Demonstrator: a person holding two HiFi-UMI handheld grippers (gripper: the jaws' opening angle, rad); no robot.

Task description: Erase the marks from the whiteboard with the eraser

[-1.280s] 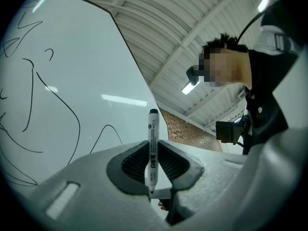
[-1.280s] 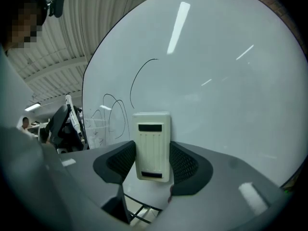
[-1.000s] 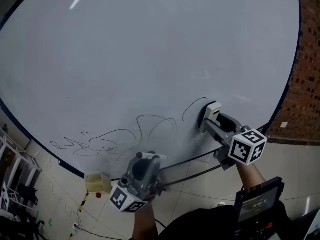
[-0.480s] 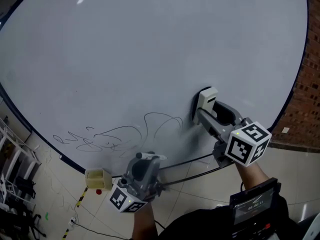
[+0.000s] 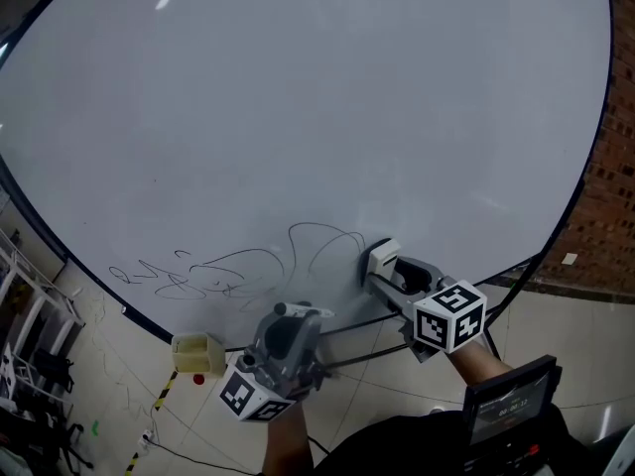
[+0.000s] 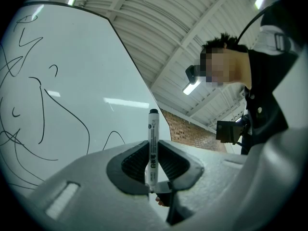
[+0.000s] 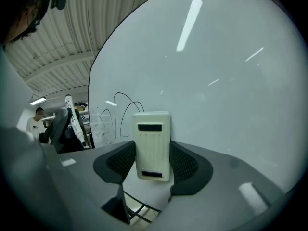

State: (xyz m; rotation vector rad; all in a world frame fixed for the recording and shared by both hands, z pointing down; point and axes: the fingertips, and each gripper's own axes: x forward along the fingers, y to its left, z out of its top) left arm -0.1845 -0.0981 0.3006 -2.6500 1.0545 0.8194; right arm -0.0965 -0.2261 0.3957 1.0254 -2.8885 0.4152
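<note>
So the whiteboard (image 5: 298,97) is mostly bare now. The lone curved stroke that sat off to the right a second ago is gone, and only a faint smear is left where it was. What's left of the marks (image 5: 238,266) is the pair of loops low in the middle and the messy scribble running off to the left near the bottom edge. So I'd say one stroke is done and the bulk is still to go. The right gripper (image 7: 153,154) has dropped down and slid left since then. Its jaws are closed snugly on the sides of the eraser (image 7: 152,143), which sits flat against the board just right of the nearest loop, maybe right at its edge, can't quite tell. Looks like the next pass needs to keep sweeping left through those loops with steady pressure. The left gripper (image 6: 152,160) hasn't budged. It hangs below the board's bottom edge, off the surface, jaws pinched on a marker (image 6: 152,143) that stands upright between them and isn't doing anything for the job. There's also a little yellow box (image 5: 196,352) down by the floor under the board, same spot as before.
</note>
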